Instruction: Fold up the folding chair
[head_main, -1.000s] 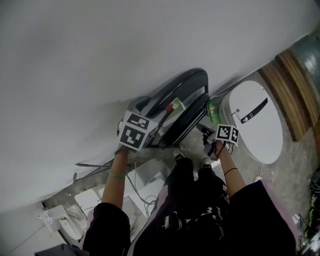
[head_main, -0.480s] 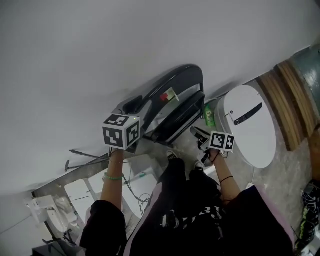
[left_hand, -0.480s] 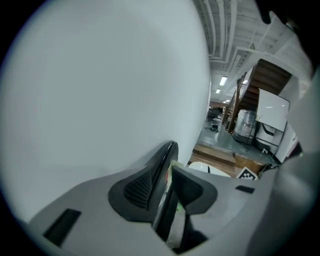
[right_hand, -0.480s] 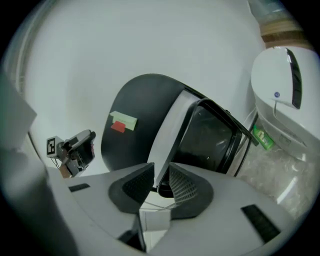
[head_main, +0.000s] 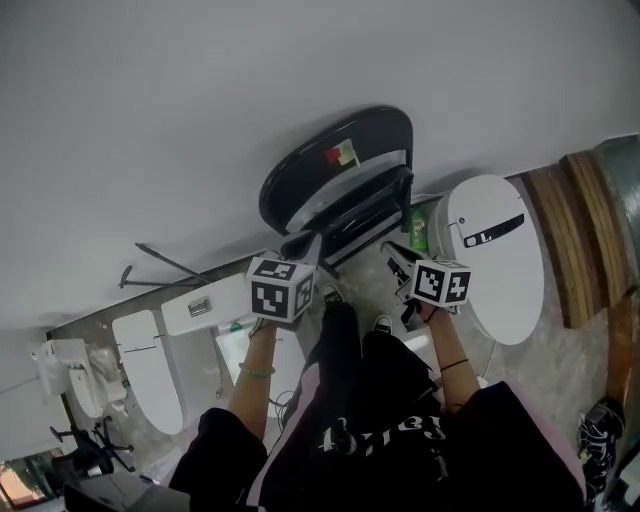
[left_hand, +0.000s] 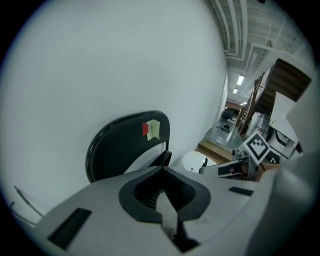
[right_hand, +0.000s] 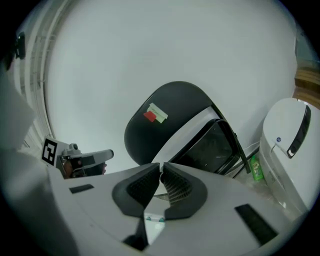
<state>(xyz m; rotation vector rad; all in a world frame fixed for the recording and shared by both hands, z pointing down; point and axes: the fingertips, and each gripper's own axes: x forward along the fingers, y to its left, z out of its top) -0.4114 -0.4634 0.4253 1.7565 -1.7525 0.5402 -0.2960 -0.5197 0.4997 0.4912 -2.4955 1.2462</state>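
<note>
Two grippers sit just below the folding chair (head_main: 335, 165), which leans against the wall at the upper middle of the head view, seemingly already folded. It looks stiff, fairly heavy and smooth-tubed, best held by a side rail. The left gripper (head_main: 300, 248) has just closed its fingers together, empty. The right gripper (head_main: 398, 262) has just been closing, its fingers all but meeting on nothing. Neither touches the chair.
</note>
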